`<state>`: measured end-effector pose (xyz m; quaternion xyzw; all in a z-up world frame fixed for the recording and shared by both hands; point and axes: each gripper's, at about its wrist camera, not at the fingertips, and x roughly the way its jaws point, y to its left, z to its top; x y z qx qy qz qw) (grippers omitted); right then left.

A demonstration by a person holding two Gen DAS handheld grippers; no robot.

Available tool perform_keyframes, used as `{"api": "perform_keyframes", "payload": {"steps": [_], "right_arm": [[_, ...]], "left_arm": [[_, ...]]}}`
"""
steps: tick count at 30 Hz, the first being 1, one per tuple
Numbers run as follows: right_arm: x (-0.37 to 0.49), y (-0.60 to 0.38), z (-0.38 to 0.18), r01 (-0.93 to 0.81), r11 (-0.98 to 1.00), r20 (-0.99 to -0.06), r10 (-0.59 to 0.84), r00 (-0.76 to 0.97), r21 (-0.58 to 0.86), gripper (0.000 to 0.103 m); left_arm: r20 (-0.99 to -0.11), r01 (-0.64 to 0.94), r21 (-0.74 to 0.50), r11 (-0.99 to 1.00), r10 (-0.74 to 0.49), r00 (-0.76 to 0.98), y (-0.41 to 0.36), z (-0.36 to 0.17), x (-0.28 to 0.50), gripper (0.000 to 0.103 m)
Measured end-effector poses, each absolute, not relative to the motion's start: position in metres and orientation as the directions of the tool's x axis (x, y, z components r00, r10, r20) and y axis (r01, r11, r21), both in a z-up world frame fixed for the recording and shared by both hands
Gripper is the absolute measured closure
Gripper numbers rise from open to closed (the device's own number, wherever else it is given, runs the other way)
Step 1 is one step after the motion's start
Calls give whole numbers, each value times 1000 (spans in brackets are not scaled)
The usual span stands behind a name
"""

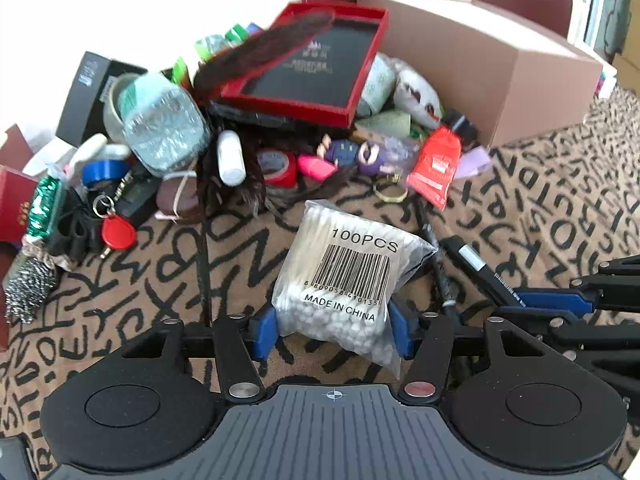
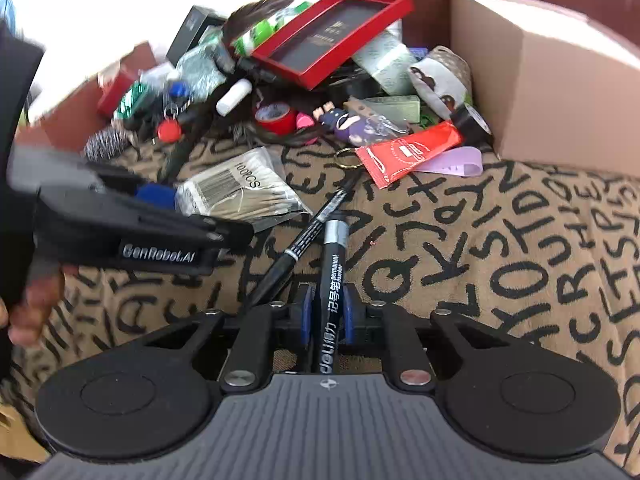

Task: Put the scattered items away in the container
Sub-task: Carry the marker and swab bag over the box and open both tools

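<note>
I find my left gripper (image 1: 332, 330) with its blue pads pressed on both sides of a clear bag of cotton swabs (image 1: 344, 276), which bears a barcode label reading "100PCS" and "MADE IN CHINA". The bag rests on the lettered brown cloth (image 1: 540, 208), near the middle, in front of the clutter.

My right gripper (image 2: 328, 314) is clamped narrow on one black permanent marker (image 2: 331, 280), lying along the jaws. A second, thinner black pen (image 2: 308, 232) lies just left of it, apparently touching.

I count two pens, one swab bag, one brown cardboard box (image 2: 552, 80) at far right.

Behind stand a crushed plastic bottle (image 1: 164, 124), a red tray (image 1: 320, 68), a red tape roll (image 2: 276, 118), a red sachet (image 2: 408, 152) and a red key fob (image 1: 118, 232).
</note>
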<state>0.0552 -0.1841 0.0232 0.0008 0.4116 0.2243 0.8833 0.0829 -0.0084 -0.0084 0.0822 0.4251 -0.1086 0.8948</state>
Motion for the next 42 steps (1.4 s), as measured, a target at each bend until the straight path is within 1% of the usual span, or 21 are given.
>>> {"api": "perform_keyframes", "payload": {"steps": [3, 8, 15, 19, 22, 24, 28, 30, 32, 35, 42], "right_arm": [[56, -190, 36, -392, 906, -704, 384, 597, 161, 87], [67, -206, 65, -385, 903, -648, 410, 641, 191, 87], [94, -234, 127, -383, 905, -545, 417, 727, 182, 87], [123, -248, 164, -363, 921, -517, 381, 766, 140, 87], [147, -257, 185, -320, 944, -509, 312, 802, 73, 87], [162, -264, 193, -294, 955, -507, 272, 818, 37, 87], [193, -283, 200, -227, 974, -498, 191, 846, -13, 87], [210, -293, 198, -191, 981, -501, 155, 852, -22, 87], [229, -304, 189, -153, 988, -514, 116, 850, -30, 87], [256, -316, 171, -104, 994, -546, 67, 835, -37, 87], [291, -334, 130, -59, 998, -611, 33, 791, -22, 87]], "left_arm": [[-754, 265, 44, 963, -142, 642, -9, 8, 81, 47], [-697, 291, 33, 956, -187, 692, -19, 46, 82, 47], [-614, 340, 8, 940, -264, 744, -50, 109, 103, 47], [-568, 341, 7, 940, -276, 775, -75, 143, 127, 47], [-555, 344, -22, 939, -297, 777, -90, 161, 149, 46], [-544, 331, -3, 944, -279, 791, -102, 168, 166, 46], [-551, 317, -48, 947, -290, 783, -121, 174, 204, 46], [-552, 309, -55, 949, -287, 783, -131, 168, 222, 46], [-562, 303, -50, 952, -277, 779, -144, 159, 239, 46], [-604, 296, -57, 954, -269, 751, -159, 135, 261, 46], [-657, 291, -31, 956, -239, 715, -179, 92, 290, 46]]}}
